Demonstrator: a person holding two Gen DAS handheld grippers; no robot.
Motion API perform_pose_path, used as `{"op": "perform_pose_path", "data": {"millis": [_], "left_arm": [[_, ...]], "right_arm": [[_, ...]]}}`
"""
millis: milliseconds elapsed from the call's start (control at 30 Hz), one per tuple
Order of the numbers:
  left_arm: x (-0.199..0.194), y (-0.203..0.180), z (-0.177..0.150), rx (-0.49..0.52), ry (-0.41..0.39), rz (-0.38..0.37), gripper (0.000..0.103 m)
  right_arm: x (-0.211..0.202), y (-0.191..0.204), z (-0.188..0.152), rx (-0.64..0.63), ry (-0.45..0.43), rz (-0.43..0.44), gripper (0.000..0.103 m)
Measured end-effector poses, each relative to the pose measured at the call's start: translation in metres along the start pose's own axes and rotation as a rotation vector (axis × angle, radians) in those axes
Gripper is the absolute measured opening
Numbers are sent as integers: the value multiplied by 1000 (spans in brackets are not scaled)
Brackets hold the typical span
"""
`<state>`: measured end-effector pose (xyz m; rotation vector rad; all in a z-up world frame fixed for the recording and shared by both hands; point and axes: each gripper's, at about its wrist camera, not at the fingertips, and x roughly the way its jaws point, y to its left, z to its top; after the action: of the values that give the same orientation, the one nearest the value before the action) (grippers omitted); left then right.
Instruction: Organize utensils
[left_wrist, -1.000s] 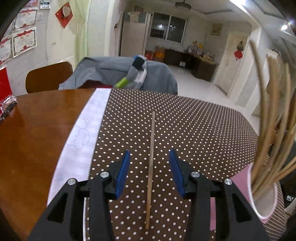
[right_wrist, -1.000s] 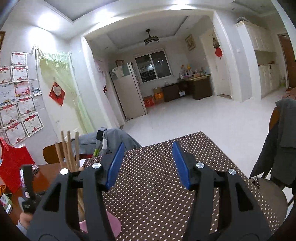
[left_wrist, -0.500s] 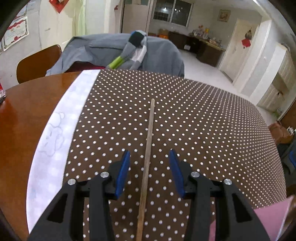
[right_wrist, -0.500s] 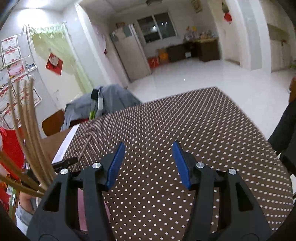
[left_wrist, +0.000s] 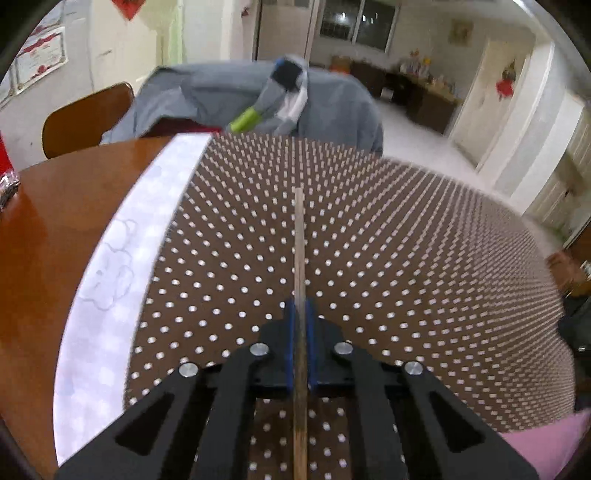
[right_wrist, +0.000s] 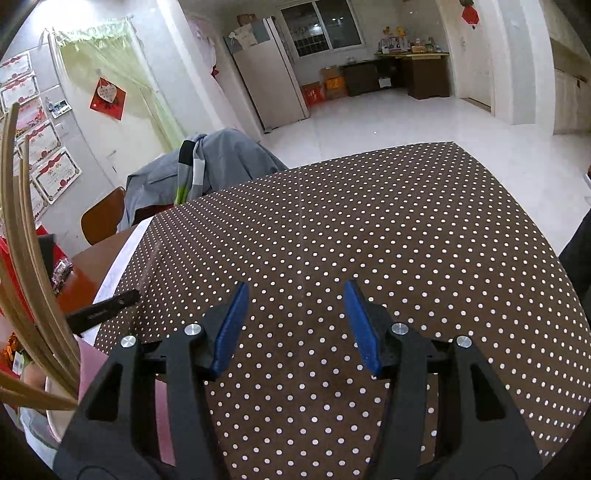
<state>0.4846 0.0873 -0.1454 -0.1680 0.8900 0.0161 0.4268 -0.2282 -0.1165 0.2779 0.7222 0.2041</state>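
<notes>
Between the blue pads of the left tongs runs a single wooden chopstick, pinched tight with the pads pressed against both its sides. Its near end passes back under the black arms toward the camera, and its far end reaches out over the brown polka-dot tablecloth; whether that far tip rests on the cloth or hangs just above it I cannot tell. At the lower right edge of the left wrist view a bit of pink shows.

Seen from the right wrist, the right tongs stand spread with nothing between their pads, only dotted cloth beneath them. Down at the left of that view sits a pink cup holding a bundle of chopsticks that fan upward and lean outward. Just past the cup, one black arm tip of the left tongs pokes in over the cloth's edge.

Farther out, a pale checked strip borders the cloth on its left, and beyond that lies the bare wooden tabletop. Behind the table stands a brown chair, and beside it a grey jacket is draped over another seat.
</notes>
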Motion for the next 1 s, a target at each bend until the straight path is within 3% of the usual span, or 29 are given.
{"op": "perform_pose_path", "data": {"millis": [100, 333, 533, 767, 1000], "left_arm": [[-32, 3, -3, -4, -79, -37, 6], [-133, 8, -23, -22, -376, -119, 6], [-195, 10, -48, -67, -604, -260, 6], [-233, -8, -68, -77, -788, -351, 6], [-239, -36, -73, -78, -930, -379, 6]], "right_arm": [[-11, -3, -1, 13, -13, -4, 54], [-54, -6, -7, 31, -66, -13, 54], [-113, -9, -13, 66, -177, -17, 54], [-184, 14, -18, 14, -348, 22, 54], [-196, 35, -16, -39, -407, 46, 56]]}}
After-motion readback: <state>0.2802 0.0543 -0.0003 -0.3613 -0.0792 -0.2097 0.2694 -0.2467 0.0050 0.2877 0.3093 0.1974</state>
